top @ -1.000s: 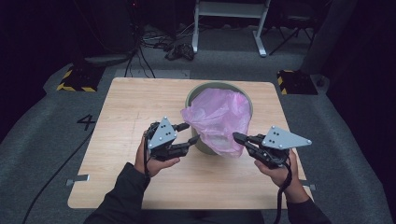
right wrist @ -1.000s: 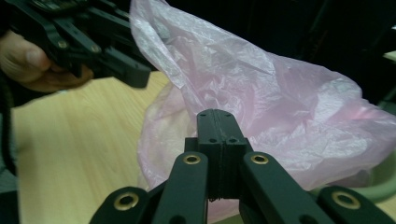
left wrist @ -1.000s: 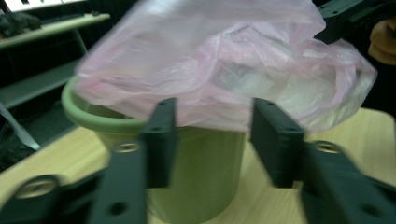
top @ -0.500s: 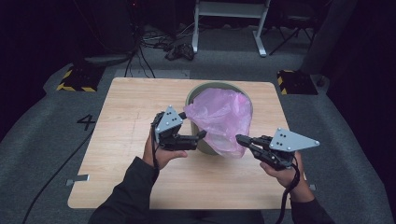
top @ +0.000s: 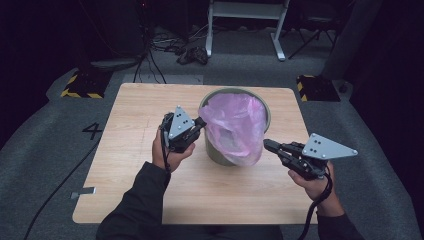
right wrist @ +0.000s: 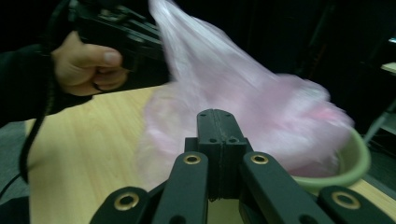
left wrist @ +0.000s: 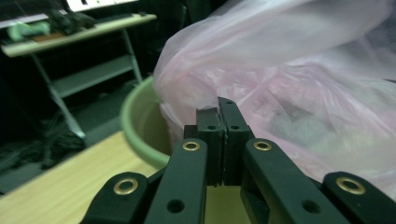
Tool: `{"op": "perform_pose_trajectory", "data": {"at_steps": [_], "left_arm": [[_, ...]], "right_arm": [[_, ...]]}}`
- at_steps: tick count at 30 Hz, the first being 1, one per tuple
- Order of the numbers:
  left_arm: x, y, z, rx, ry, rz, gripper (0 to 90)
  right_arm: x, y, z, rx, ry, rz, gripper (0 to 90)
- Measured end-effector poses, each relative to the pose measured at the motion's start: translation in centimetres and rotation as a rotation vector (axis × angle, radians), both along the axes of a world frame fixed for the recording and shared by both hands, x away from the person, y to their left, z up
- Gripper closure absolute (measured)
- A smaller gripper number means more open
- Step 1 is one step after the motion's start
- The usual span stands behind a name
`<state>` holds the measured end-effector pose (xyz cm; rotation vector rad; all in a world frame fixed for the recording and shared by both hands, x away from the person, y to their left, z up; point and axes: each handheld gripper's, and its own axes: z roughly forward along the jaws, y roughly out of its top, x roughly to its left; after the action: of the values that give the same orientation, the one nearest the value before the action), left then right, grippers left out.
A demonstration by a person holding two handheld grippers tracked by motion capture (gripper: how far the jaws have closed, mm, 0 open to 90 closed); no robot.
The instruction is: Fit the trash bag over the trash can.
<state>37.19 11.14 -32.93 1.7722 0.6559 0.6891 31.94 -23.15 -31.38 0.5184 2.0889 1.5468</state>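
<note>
Nearest the person, the right gripper (top: 267,145) is hovering just beside the pink plastic bag (top: 235,125), its jaws pressed together on nothing. Farther in, the left gripper (top: 201,123) is pinching the bag's left edge, its jaws clenched on the film. The bag is sitting in, and draping over, the green bin (top: 216,152), which is standing on the wooden table (top: 130,120).
</note>
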Motion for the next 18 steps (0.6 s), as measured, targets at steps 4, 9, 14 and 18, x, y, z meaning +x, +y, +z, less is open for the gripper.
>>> {"op": "perform_pose_trajectory", "data": {"at_steps": [4,9,14,18], "left_arm": [[-0.1,1.3,0.4,-0.003,-0.003,-0.003,89.0],[-1.0,0.8,0.3,0.017,-0.010,-0.032,88.8],[-2.1,-1.0,0.1,0.089,-0.033,-0.061,89.3],[-2.1,-1.5,0.0,0.102,-0.034,-0.047,89.5]], "right_arm": [[0.6,-0.8,0.0,0.013,0.009,-0.061,90.0],[0.1,-0.3,0.1,-0.004,0.011,-0.055,83.9],[-0.7,1.4,0.1,-0.029,0.004,-0.005,61.8],[-1.4,2.0,-0.3,-0.018,0.026,0.059,35.5]]}}
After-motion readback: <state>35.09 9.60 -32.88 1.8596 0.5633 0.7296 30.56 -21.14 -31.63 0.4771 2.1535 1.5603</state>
